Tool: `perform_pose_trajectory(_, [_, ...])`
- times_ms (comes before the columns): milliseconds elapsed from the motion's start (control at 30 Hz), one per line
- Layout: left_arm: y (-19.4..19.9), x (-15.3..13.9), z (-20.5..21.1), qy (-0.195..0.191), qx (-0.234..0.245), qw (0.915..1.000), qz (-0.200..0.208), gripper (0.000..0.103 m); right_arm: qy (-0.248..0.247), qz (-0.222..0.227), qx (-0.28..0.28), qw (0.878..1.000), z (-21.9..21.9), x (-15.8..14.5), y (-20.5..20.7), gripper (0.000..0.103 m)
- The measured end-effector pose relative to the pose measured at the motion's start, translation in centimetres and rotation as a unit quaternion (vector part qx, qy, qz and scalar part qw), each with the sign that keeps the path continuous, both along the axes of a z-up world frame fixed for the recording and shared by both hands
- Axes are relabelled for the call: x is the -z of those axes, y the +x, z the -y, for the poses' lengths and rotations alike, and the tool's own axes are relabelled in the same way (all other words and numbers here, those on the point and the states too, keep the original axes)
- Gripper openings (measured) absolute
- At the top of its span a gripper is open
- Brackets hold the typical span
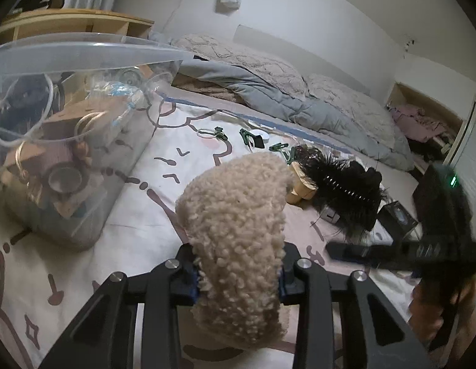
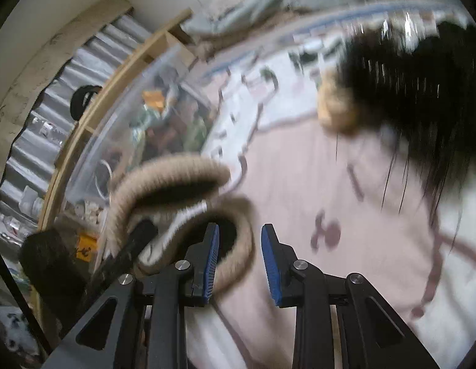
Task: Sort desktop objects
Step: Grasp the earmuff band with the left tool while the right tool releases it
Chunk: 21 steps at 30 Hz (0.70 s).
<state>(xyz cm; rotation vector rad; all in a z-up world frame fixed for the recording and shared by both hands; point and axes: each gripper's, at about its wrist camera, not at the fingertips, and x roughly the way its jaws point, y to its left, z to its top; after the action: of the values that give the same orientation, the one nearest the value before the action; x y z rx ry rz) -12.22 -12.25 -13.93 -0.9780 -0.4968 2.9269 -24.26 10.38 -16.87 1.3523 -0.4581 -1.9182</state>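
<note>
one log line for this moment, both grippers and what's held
left gripper: shut on fleece headband | right gripper: open, nothing held | clear bin: left of headband | black feather piece: on bedspread

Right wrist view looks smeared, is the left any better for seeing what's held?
Right wrist view: heavy motion blur, clear bin and black feathery item streaked. Left wrist view: sharp, dim, fisheye-bent; fuzzy beige headband clearly clamped in the left tool.

A nubbly cream fleece headband [image 1: 235, 240], a glossy clear plastic bin [image 1: 84, 141], matt printed cloth bedspread [image 1: 139, 221].
</note>
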Motion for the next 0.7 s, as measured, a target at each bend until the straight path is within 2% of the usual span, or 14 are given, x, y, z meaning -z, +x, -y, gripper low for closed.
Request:
perform_pose_trajectory(167, [0.4, -0.3, 0.1, 0.005, 0.003, 0.9999, -0.009, 0.035, -0.009, 0.053, 0.006, 0.999, 1.2, 2.2, 0.3, 0.032])
perform_pose_trajectory(233, [0.4, -0.2, 0.1, 0.009, 0.003, 0.9999, -0.007, 0.035, -0.012, 0.071, 0.006, 0.997, 1.7, 2.9, 0.3, 0.048])
perform_pose_trajectory(267, [0.4, -0.2, 0.2, 0.011, 0.002, 0.9999, -0.006, 0.035, -0.012, 0.078, 0.009, 0.997, 1.9, 3.2, 0.3, 0.067])
perform_pose_trajectory(367, [0.4, -0.1, 0.2, 0.011, 0.001, 0.9999, -0.006, 0.035, -0.025, 0.101, -0.001, 0.995, 2.8, 4.1, 0.5, 0.069])
perform_pose_trajectory(433, [0.4, -0.1, 0.2, 0.011, 0.003, 0.9999, -0.005, 0.035, -0.031, 0.121, -0.018, 0.992, 4.0, 4.9, 0.8, 0.067])
perform_pose_trajectory(467, [0.4, -0.1, 0.1, 0.012, 0.003, 0.9999, -0.005, 0.035, -0.033, 0.125, -0.024, 0.991, 4.5, 5.2, 1.0, 0.059])
perform_pose_trajectory(500, [0.4, -0.1, 0.1, 0.010, 0.002, 0.9999, -0.005, 0.035, -0.038, 0.130, -0.032, 0.990, 5.2, 5.5, 1.1, 0.045])
perform_pose_trajectory(533, [0.4, -0.1, 0.1, 0.008, 0.000, 1.0000, -0.005, 0.035, -0.045, 0.141, -0.040, 0.988, 5.9, 6.0, 1.1, 0.042])
perform_pose_trajectory(567, [0.4, -0.1, 0.2, 0.009, -0.001, 0.9999, -0.005, 0.035, -0.044, 0.150, -0.039, 0.987, 6.3, 6.5, 1.1, 0.033])
perform_pose_trajectory(700, [0.3, 0.2, 0.4, 0.022, 0.003, 0.9998, -0.001, 0.035, -0.055, 0.149, -0.004, 0.987, 5.3, 6.4, 0.6, 0.021])
